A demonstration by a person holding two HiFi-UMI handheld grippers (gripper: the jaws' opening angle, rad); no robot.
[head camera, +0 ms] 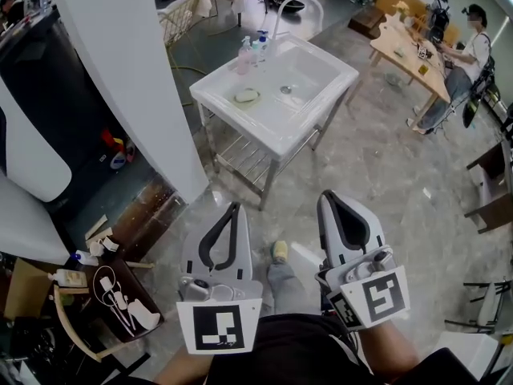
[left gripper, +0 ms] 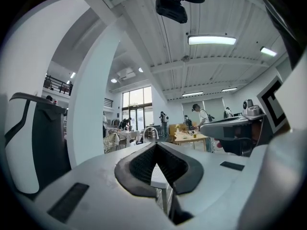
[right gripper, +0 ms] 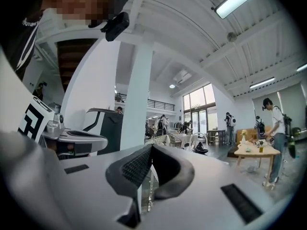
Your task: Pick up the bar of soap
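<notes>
Head view, far off on sink (head camera: 232,123): soap (head camera: 247,96), likely light, hard, slick; best pinched across width. Left gripper (head camera: 233,207), right gripper (head camera: 327,196) closed, empty.

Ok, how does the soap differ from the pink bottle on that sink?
The soap lies flat and low on the left side of the sink; the pink bottle stands upright at its back edge. The soap is pale and oval; the bottle is tall and pink. Both rest on the same white sink.
</notes>
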